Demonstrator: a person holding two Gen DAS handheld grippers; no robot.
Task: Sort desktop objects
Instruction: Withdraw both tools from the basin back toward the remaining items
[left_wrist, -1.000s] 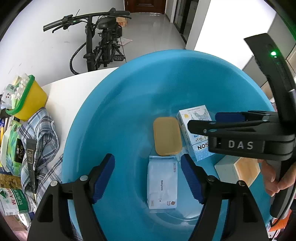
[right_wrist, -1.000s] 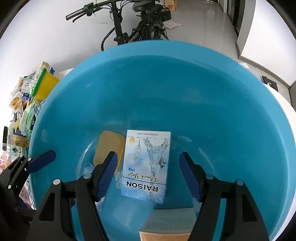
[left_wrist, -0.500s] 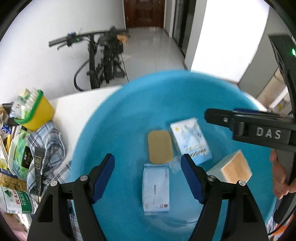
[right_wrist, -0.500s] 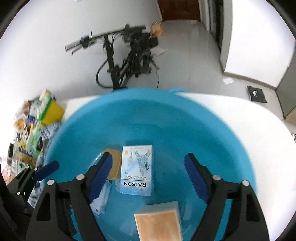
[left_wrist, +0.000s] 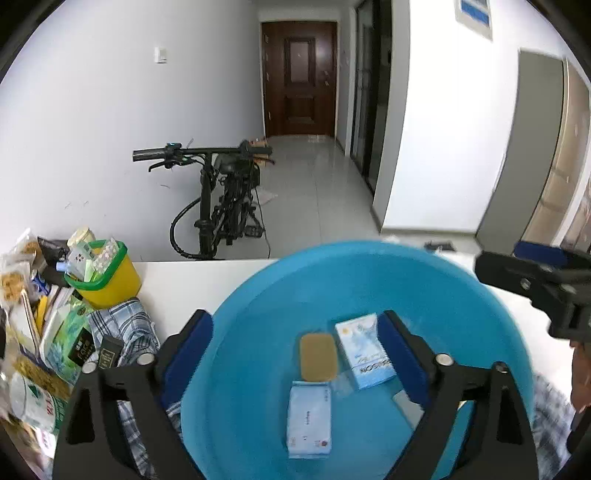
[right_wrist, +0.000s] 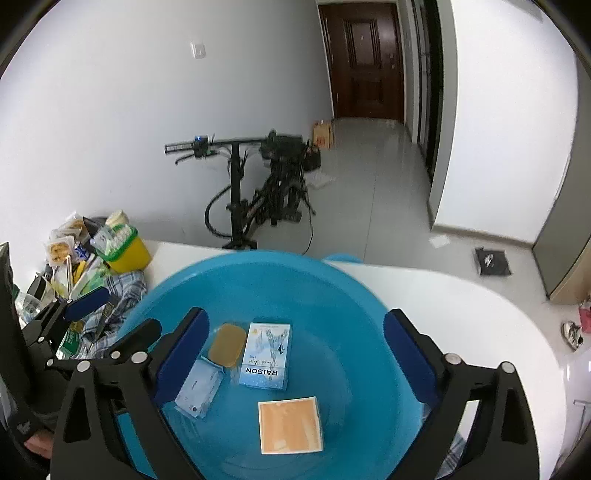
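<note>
Left wrist: left gripper (left_wrist: 295, 354) jaws spread wide, empty, above the blue basin (left_wrist: 369, 266) on the white table (left_wrist: 207, 280). Basin holds tan pad (left_wrist: 317, 356), RAISON box (left_wrist: 365, 350), white packet (left_wrist: 309, 419).
Right wrist: right gripper (right_wrist: 293, 354) also wide apart, holding nothing; orange-faced box (right_wrist: 290, 424) lies nearest, clutter pile (right_wrist: 85, 258) at far left

Bright blue basin (right_wrist: 347, 291) on white tabletop (right_wrist: 461, 295); tan pad (right_wrist: 226, 345), pale-blue RAISON box (right_wrist: 266, 356), blue-white plaid cloth (left_wrist: 125, 325), green-rimmed yellow bin (left_wrist: 107, 284).
</note>
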